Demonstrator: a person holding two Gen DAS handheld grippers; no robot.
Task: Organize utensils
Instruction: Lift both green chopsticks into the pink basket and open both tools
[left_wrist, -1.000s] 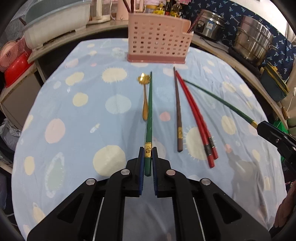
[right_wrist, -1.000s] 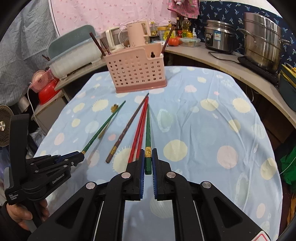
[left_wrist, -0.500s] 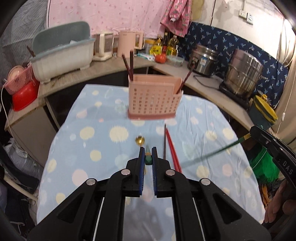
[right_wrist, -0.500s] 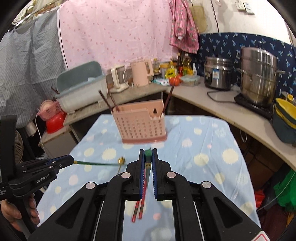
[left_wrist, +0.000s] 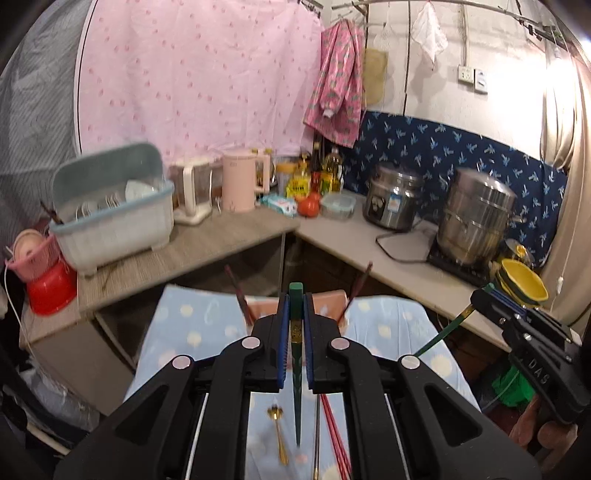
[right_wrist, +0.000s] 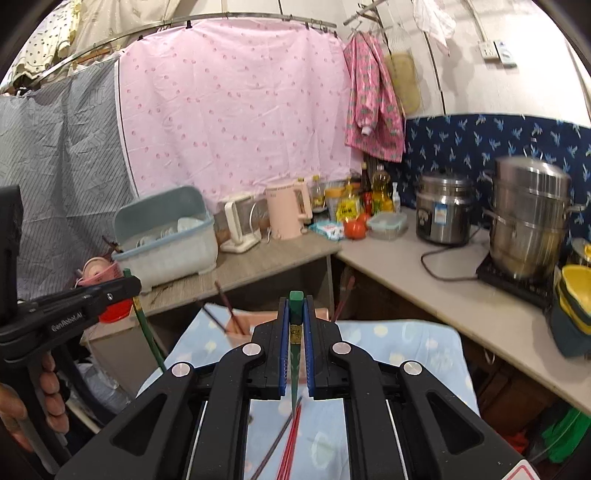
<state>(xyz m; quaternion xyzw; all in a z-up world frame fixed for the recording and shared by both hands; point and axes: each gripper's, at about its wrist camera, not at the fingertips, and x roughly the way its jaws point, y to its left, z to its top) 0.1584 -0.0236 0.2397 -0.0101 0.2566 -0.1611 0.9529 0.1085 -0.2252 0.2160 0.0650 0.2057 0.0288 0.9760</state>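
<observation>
Both tools are lifting off the worktop (left_wrist: 388, 325), each carrying a green chopstick that was lying flat a second ago. Left tool (left_wrist: 295, 306) is clamping its green chopstick (left_wrist: 296, 369), tip hanging down; right tool (right_wrist: 295, 306) is pinching the other green chopstick (right_wrist: 294, 365). Pink caddy (right_wrist: 266, 321) is sitting just ahead, already holding sticks that are crowding its slots. Red chopsticks (left_wrist: 334, 435), a brown one and a gold spoon (left_wrist: 279, 435) are waiting behind the caddy.

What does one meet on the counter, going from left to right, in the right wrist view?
Dish rack → white kettle → pink kettle → tomato → food box → rice cooker → steamer pot → yellow bowls.
</observation>
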